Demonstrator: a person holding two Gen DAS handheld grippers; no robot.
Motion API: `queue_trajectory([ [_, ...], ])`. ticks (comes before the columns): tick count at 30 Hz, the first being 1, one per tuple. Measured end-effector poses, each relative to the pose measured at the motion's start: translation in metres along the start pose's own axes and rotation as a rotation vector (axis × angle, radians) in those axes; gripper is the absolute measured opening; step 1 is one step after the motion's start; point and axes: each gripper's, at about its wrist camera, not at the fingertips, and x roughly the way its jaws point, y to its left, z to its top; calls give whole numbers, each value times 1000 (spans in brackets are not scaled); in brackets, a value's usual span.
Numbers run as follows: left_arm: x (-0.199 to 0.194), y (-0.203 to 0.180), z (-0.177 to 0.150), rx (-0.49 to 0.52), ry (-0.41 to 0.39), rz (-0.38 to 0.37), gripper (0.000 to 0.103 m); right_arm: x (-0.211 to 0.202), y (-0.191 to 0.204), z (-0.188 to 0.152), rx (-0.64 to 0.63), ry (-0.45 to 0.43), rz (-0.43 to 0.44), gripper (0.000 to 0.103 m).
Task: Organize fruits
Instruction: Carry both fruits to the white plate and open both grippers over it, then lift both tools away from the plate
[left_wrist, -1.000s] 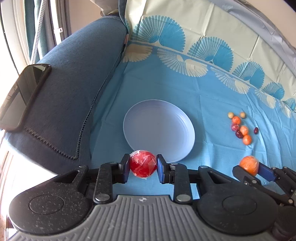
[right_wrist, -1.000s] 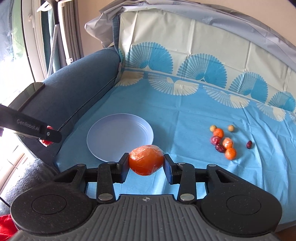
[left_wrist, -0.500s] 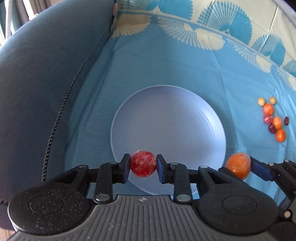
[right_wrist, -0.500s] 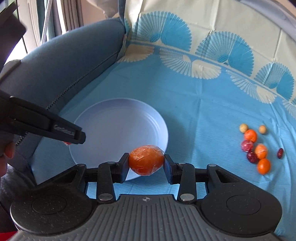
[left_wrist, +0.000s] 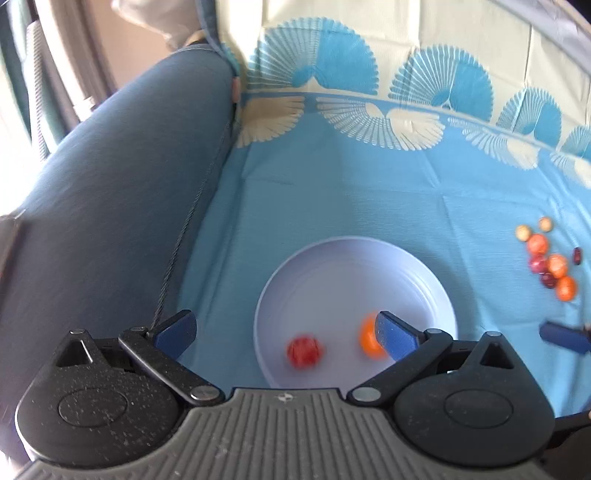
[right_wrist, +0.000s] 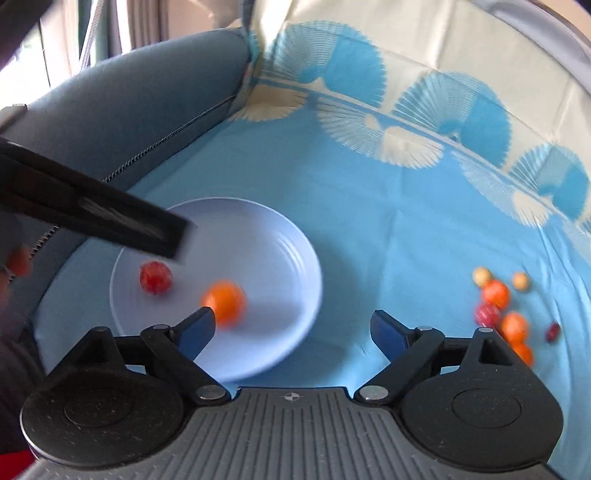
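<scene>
A pale blue plate (left_wrist: 424, 266) (right_wrist: 295, 251) lies on the blue cloth. A red wrapped fruit (left_wrist: 303, 350) (right_wrist: 156, 277) and an orange wrapped fruit (left_wrist: 367, 336) (right_wrist: 225, 300) lie inside it, both blurred. My left gripper (left_wrist: 284, 332) is open and empty above the plate's near rim. My right gripper (right_wrist: 291, 328) is open and empty above the plate's right rim. A cluster of several small fruits (left_wrist: 546, 258) (right_wrist: 502, 310) lies on the cloth to the right.
A dark blue sofa arm (left_wrist: 110, 184) (right_wrist: 129, 96) rises on the left of the plate. The left gripper's finger (right_wrist: 110, 218) reaches over the plate in the right wrist view. The patterned cloth climbs the sofa back (left_wrist: 406, 44).
Both grippers opened and let go of their fruits; the red and the orange fruit now lie in the plate. Both grippers have pulled back and up.
</scene>
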Motion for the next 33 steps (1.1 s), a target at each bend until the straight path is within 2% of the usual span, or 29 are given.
queue_trajectory([
  [2, -19, 8, -18, -30, 22, -1, 103, -20, -6, -13, 41, 32, 24, 95],
  [5, -44, 14, -43, -68, 82, 48, 103, -54, -7, -33, 63, 41, 31, 96],
  [9, -80, 24, -77, -119, 97, 46, 103, -92, 3, -50, 33, -25, 42, 99],
  [14, -117, 22, -90, -94, 20, 41, 103, -133, 18, -59, -24, -156, 52, 102],
  [20, -148, 6, -90, -75, -62, 25, 103, -169, 26, -69, -91, -241, 69, 102],
  [27, -176, -5, -98, -56, -98, 28, 103, -191, 27, -79, -83, -278, 81, 102],
  [33, -183, -11, -99, -37, -114, 25, 103, -198, 24, -83, -67, -300, 86, 102],
])
